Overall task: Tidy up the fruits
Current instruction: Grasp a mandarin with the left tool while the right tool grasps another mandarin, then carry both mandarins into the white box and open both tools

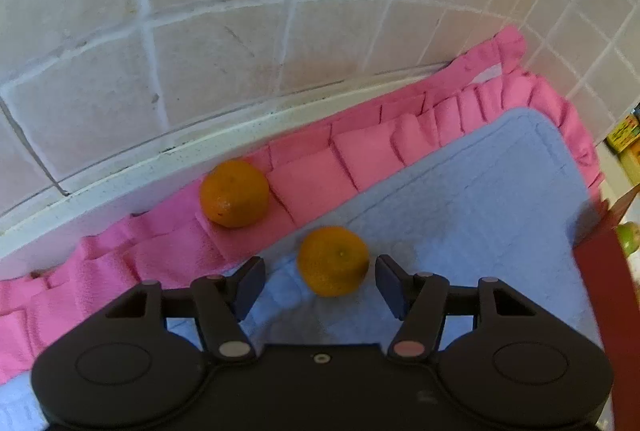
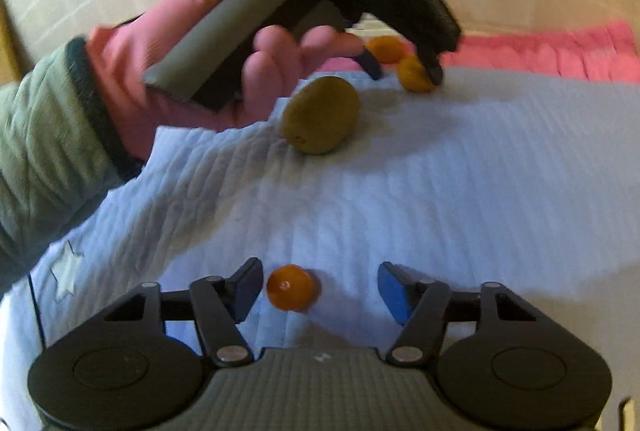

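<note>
Left gripper (image 1: 320,283) open around a mandarin (image 1: 333,261); right gripper (image 2: 320,287) open around a small orange fruit (image 2: 291,287)

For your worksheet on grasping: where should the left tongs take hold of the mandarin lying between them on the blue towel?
Grip the mandarin across its widest middle, from above, with the open left tongs astride it. It is round, so lower or higher pads would slip.

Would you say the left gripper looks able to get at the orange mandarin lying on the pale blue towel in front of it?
Probably yes. The left gripper is open, with the orange mandarin already lying between its jaws on the pale blue towel. Nothing blocks it; the second mandarin sits apart on the pink ruffled cloth.
</note>
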Action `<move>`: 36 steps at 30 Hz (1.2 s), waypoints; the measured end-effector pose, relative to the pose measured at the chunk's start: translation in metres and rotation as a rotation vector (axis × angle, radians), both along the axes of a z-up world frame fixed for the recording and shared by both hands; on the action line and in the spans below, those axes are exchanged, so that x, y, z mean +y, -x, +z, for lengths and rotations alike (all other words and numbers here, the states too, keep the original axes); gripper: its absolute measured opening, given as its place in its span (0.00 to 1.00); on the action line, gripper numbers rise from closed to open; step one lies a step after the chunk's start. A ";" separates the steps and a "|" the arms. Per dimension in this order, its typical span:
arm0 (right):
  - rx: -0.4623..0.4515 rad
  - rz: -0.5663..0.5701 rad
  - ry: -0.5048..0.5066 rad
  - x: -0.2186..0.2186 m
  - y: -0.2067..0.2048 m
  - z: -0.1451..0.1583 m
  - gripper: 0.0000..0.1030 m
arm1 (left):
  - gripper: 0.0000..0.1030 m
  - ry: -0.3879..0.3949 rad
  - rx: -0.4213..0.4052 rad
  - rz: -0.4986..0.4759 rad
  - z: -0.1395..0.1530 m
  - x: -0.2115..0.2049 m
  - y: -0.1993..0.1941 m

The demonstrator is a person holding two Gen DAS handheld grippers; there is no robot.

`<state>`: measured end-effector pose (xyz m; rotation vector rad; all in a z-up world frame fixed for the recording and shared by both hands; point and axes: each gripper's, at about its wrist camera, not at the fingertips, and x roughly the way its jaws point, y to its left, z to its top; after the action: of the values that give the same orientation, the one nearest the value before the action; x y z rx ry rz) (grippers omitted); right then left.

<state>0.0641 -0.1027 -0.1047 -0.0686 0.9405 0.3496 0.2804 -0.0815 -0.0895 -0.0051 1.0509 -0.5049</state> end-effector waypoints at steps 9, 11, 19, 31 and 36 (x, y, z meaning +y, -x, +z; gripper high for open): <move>-0.057 0.077 0.109 0.018 0.007 -0.002 0.33 | 0.59 0.089 0.046 0.030 -0.002 0.015 -0.004; -0.060 0.081 0.112 0.020 0.004 -0.002 0.26 | 0.59 0.055 0.024 0.023 0.000 0.007 -0.002; -0.059 0.059 0.061 0.012 0.012 0.006 0.24 | 0.44 -0.131 -0.105 -0.027 0.005 -0.031 0.011; -0.218 -0.108 0.001 -0.047 0.052 0.074 0.24 | 0.43 -0.009 -0.258 -0.124 0.096 -0.056 0.070; -0.300 -0.270 0.000 -0.108 0.073 0.106 0.24 | 0.44 0.074 -0.314 -0.226 0.130 -0.103 0.103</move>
<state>-0.0086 -0.2103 0.0012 0.0071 0.6416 0.0849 0.1775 -0.1842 0.0410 0.1248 0.7275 -0.7242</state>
